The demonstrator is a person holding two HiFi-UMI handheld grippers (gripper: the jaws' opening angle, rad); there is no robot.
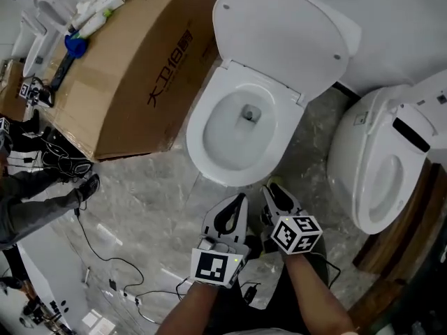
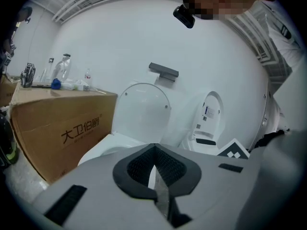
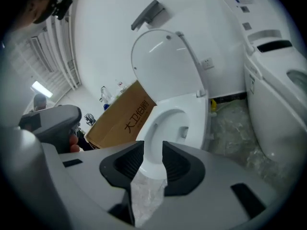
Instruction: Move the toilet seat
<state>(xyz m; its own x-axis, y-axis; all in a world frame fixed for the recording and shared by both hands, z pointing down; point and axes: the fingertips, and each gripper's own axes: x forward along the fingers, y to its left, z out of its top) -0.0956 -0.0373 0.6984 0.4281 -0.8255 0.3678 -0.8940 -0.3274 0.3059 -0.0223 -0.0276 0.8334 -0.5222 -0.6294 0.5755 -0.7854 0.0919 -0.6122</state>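
Both grippers are hanging low in front of the toilet bowl [image 1: 200, 139], touching nothing. The left gripper [image 1: 241, 199] is fully closed with pads meeting and nothing in them. The right gripper [image 1: 274, 189] is parted about halfway and empty; only floor and the bowl's front show through the gap. The lid [image 1: 279, 30] stands upright against the back. The toilet seat [image 1: 211, 96] looks to be lying flat on the bowl, but white on white makes it hard to separate the ring from the porcelain rim, so treat that as a guess. Risks as I see them: 1) glossy plastic and a thin edge mean a shallow pinch slips off and the seat drops with a slam. 2) the rim ambiguity could mean clamping porcelain instead of the seat, so nothing moves. 3) the right gap may be wrong for the seat's thickness, so check it before committing. 4) the left has to open first if it's meant to help. 5) a seat swung up fast bangs the lid. 6) the second toilet [image 1: 380, 166] sits near on the right and the cardboard box [image 1: 133, 68] near on the left, so a wide approach clips one. The cables [image 1: 105, 257] on the floor to the left are a trip hazard if the person steps that way.
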